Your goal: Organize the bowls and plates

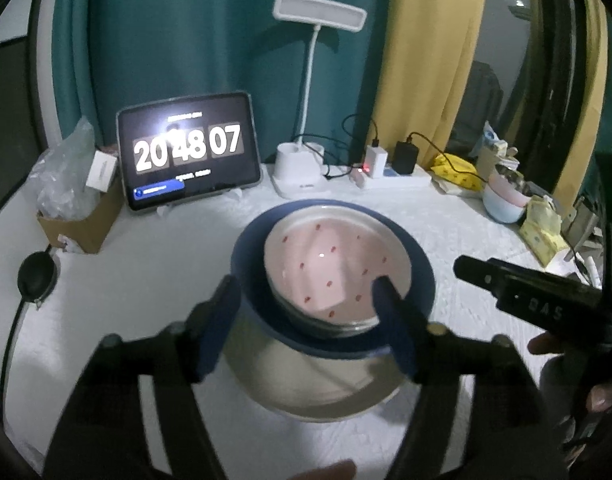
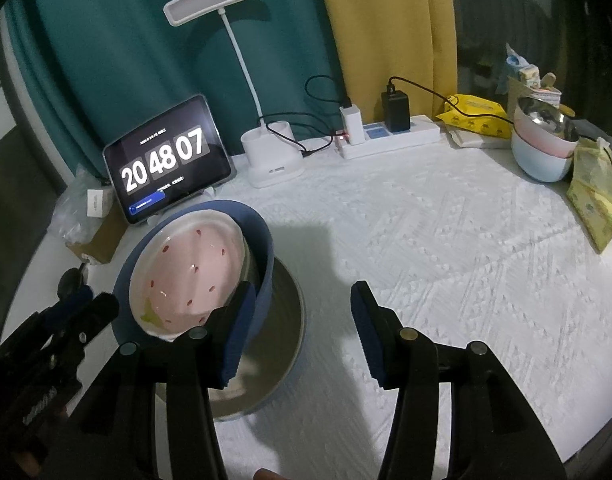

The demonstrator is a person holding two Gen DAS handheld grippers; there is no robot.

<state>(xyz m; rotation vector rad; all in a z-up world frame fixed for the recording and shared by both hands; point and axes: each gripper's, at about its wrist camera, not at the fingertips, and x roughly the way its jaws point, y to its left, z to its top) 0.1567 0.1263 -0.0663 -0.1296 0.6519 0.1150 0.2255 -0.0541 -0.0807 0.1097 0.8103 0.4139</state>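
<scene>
A pink bowl point(image 1: 321, 264) with red specks and a steel outer wall sits inside a dark blue bowl point(image 1: 419, 268). The blue bowl rests in a larger steel bowl point(image 1: 313, 384) on the white tablecloth. My left gripper point(image 1: 306, 292) is open, one finger to the left of the blue bowl and the other over the pink bowl's near rim. In the right wrist view the blue bowl point(image 2: 266, 248) and pink bowl point(image 2: 186, 272) lean toward the camera. My right gripper point(image 2: 304, 292) is open over bare cloth, its left finger point(image 2: 238, 320) just beside the blue bowl.
At the back stand a tablet showing a clock point(image 1: 190, 152), a white desk lamp point(image 1: 298, 168) and a power strip point(image 2: 389, 140) with chargers. Stacked bowls point(image 2: 541, 148) and yellow tissue packs point(image 2: 597, 196) crowd the right edge. A cardboard box point(image 1: 82, 224) sits far left.
</scene>
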